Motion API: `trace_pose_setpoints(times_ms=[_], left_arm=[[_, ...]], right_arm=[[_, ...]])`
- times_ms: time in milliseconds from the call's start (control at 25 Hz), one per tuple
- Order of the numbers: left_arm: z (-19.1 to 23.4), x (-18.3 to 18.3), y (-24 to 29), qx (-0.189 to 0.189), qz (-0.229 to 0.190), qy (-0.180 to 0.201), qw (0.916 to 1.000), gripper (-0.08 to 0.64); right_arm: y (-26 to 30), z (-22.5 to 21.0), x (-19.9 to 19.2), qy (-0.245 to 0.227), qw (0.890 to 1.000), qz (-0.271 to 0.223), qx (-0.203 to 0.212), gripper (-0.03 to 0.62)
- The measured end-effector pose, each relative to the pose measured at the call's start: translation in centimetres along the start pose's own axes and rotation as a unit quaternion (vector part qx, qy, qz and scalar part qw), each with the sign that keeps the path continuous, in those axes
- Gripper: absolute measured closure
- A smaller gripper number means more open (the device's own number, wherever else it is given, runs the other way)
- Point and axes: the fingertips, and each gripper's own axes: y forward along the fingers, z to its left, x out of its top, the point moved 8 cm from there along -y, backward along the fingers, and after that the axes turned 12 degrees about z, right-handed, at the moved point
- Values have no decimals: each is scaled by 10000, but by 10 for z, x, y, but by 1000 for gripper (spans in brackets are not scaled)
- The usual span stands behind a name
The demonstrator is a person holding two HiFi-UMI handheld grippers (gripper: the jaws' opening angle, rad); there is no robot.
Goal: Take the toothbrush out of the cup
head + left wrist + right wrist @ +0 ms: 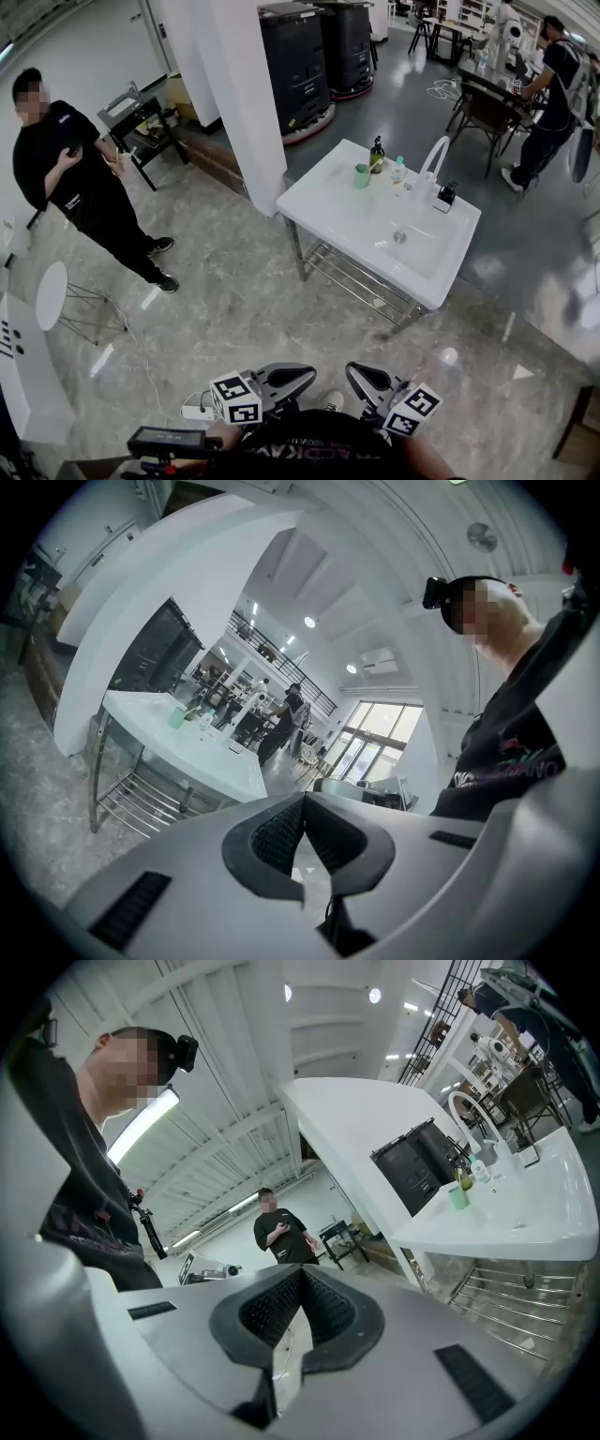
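**Jaws together, cup point(362, 175) well apart**

The left hand-held gripper point(303, 808) and the right hand-held gripper point(300, 1279) are both pressed closed with nothing between them. The green cup stands on the white surface point(347, 220), far from both. The toothbrush is too small to make out.

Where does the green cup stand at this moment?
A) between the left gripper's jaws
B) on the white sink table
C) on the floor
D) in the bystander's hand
B: the green cup stands on the sink table, next to a dark bottle.
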Motion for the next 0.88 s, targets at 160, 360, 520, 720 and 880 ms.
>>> trace_pose_setpoints(times_ms=[160, 360, 520, 720, 880], left_arm=[[9, 10, -6, -97, 103, 127, 9998, 552], [29, 25, -21, -298, 228, 250, 9990, 552], [48, 42, -40, -434, 243, 355, 9981, 552], [77, 59, -71, -533, 213, 440, 9974, 552], [102, 68, -95, -637, 199, 464, 9967, 552]], right_arm=[[10, -1, 5, 33, 9999, -78, -138, 584], [32, 2, 17, 48, 9991, -206, -374, 584], [52, 7, 29, 67, 9975, -365, -606, 583], [84, 8, 44, 32, 9937, -601, -945, 583], [110, 9, 54, -87, 9896, -718, -1246, 583]])
